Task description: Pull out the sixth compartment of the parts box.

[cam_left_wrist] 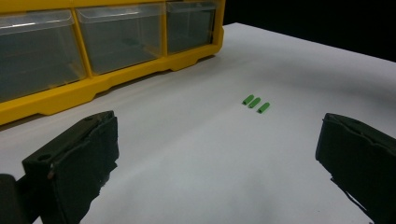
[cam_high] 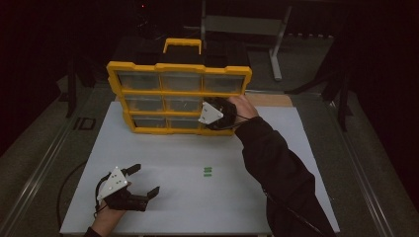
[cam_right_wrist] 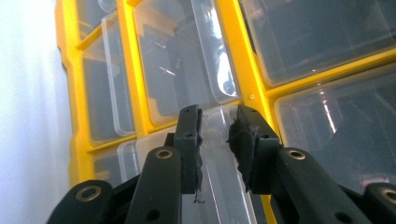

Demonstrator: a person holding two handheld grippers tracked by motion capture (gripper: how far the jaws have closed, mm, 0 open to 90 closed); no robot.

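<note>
Right gripper [cam_right_wrist: 215, 140] at the yellow drawer cabinet [cam_high: 179, 66], jaws nearly closed around a clear drawer's [cam_right_wrist: 219, 186] edge.
Left gripper [cam_high: 140, 180] rests wide open, empty, on the white table [cam_high: 237, 207]; green pieces [cam_left_wrist: 256, 102] lie ahead of its fingers, dark room beyond.

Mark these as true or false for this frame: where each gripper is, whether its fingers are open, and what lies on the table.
1. The right gripper is at the front of the yellow drawer cabinet. True.
2. The left gripper holds a green piece. False: its fingers are spread wide and hold nothing.
3. Three small green pieces lie side by side on the white table. True.
4. The green pieces sit inside a drawer. False: they lie on the open tabletop, apart from the cabinet.
5. The right gripper's fingers are close around the edge of a clear drawer. True.
</note>
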